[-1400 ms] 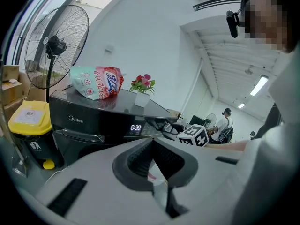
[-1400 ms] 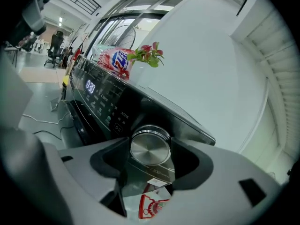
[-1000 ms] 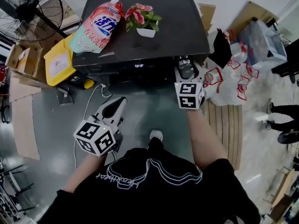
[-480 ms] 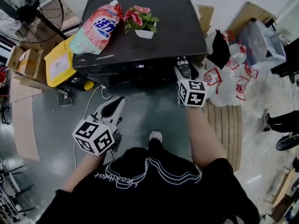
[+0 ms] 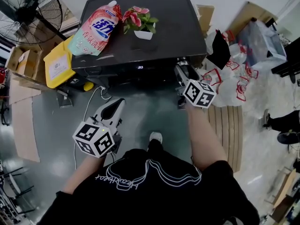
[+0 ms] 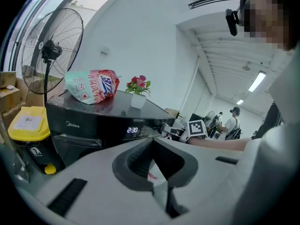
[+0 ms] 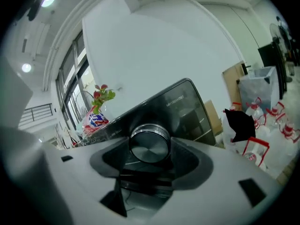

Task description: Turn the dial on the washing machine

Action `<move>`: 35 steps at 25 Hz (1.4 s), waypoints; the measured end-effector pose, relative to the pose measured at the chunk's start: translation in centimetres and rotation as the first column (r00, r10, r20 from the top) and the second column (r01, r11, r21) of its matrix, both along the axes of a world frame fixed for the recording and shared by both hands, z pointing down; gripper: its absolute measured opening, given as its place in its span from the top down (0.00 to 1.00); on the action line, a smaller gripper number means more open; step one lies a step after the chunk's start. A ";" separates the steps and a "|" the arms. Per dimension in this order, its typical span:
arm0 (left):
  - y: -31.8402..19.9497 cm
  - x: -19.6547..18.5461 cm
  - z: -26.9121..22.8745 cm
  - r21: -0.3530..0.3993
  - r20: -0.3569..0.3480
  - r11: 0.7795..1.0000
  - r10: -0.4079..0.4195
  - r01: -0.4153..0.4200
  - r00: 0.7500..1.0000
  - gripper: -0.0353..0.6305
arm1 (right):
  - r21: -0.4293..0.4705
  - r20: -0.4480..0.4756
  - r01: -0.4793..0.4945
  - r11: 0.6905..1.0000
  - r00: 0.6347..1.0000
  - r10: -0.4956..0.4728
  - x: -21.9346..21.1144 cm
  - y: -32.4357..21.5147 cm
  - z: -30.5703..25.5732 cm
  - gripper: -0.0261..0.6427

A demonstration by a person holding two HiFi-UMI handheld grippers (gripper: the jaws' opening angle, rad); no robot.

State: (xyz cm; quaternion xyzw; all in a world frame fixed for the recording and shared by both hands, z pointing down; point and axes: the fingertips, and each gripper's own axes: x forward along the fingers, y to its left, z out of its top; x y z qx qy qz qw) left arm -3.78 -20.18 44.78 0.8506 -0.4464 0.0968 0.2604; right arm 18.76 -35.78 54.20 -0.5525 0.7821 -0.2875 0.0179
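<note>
A black washing machine (image 5: 159,36) stands ahead of me, its display (image 6: 132,130) lit on the front panel. Its round silver dial (image 7: 150,143) sits at the panel's right end. My right gripper (image 7: 151,146) is shut on the dial, one dark pad against each side of it. In the head view that gripper (image 5: 184,70) reaches the machine's front right corner, its marker cube (image 5: 199,93) tilted. My left gripper (image 5: 117,104) hangs lower left, away from the machine, shut with nothing held; its pads (image 6: 140,158) meet at the tips.
A detergent pouch (image 5: 96,28) and a potted flower (image 5: 139,22) lie on the machine's top. Left of the machine are a yellow container (image 5: 58,62), cardboard boxes (image 5: 23,60) and a fan (image 5: 30,8). Plastic bags (image 5: 234,81) and a wooden pallet (image 5: 227,125) sit at right.
My right gripper has rolled clockwise while on the dial, so its marker cube now sits tilted and further right. The left gripper has stayed put.
</note>
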 end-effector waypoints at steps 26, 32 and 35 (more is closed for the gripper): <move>-0.5 0.4 1.1 -0.021 0.001 1.000 0.002 -0.002 1.000 0.94 | -0.175 0.754 -0.045 0.984 0.636 0.163 0.8 0.3 1.2 0.54; -0.7 0.4 1.5 -0.027 0.002 1.000 0.004 -0.004 1.000 0.94 | -0.163 0.764 -0.042 0.986 0.626 0.153 0.8 0.2 1.2 0.54; -0.7 0.6 1.4 -0.025 0.000 1.000 0.008 -0.008 1.000 0.94 | -0.162 0.760 -0.038 0.986 0.633 0.149 0.8 0.3 1.2 0.54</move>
